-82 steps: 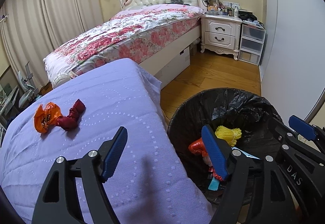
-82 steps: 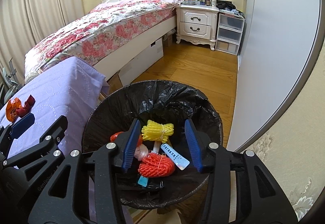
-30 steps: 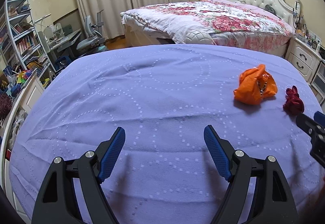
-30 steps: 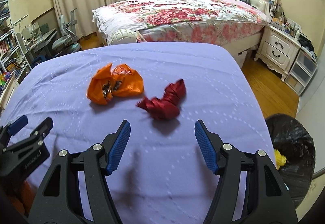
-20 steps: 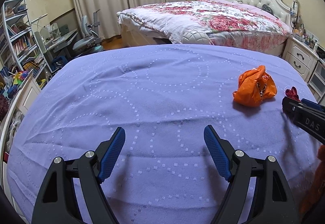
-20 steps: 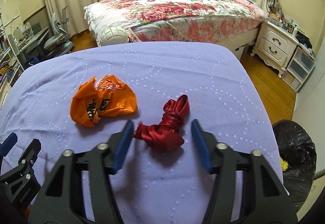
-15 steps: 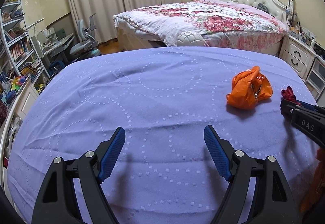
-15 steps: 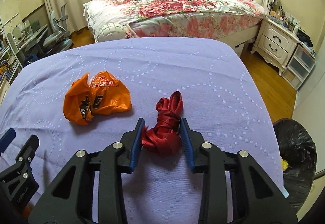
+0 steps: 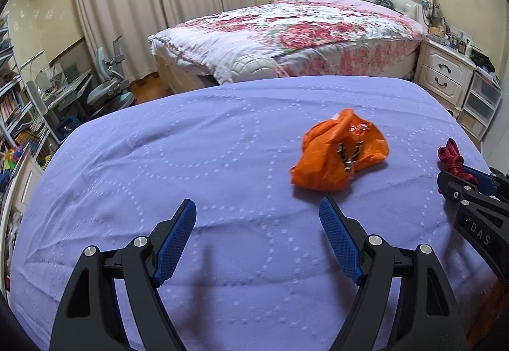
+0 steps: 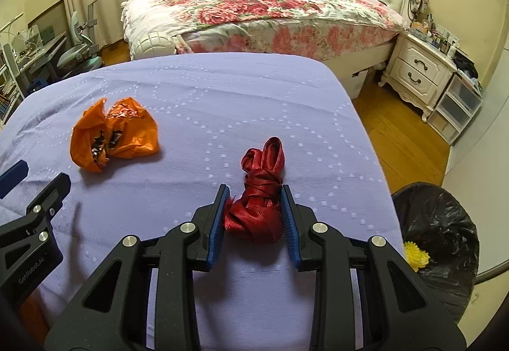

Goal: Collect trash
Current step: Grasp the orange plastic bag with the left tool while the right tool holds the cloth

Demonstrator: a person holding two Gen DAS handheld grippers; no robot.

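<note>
A bundle of red ribbon (image 10: 259,207) lies on the purple-covered table (image 10: 222,115). My right gripper (image 10: 254,204) is shut on the ribbon, its blue pads pressed to both sides. The ribbon's end also shows in the left wrist view (image 9: 451,158), at the far right. A crumpled orange plastic bag (image 9: 340,160) lies on the cloth, ahead and to the right of my left gripper (image 9: 257,223), which is open and empty. The bag also shows in the right wrist view (image 10: 111,134), to the left. A bin with a black liner (image 10: 435,236) stands off the table's right side.
A bed with a floral quilt (image 9: 286,29) stands behind the table. A white nightstand (image 10: 416,71) and plastic drawers (image 10: 458,106) are at the right. A desk and chair (image 9: 105,90) and shelves are at the left. The floor is wood.
My right gripper has closed its jaws onto the red ribbon over the last second. My left gripper has turned slightly, so the orange bag sits nearer the middle of its view.
</note>
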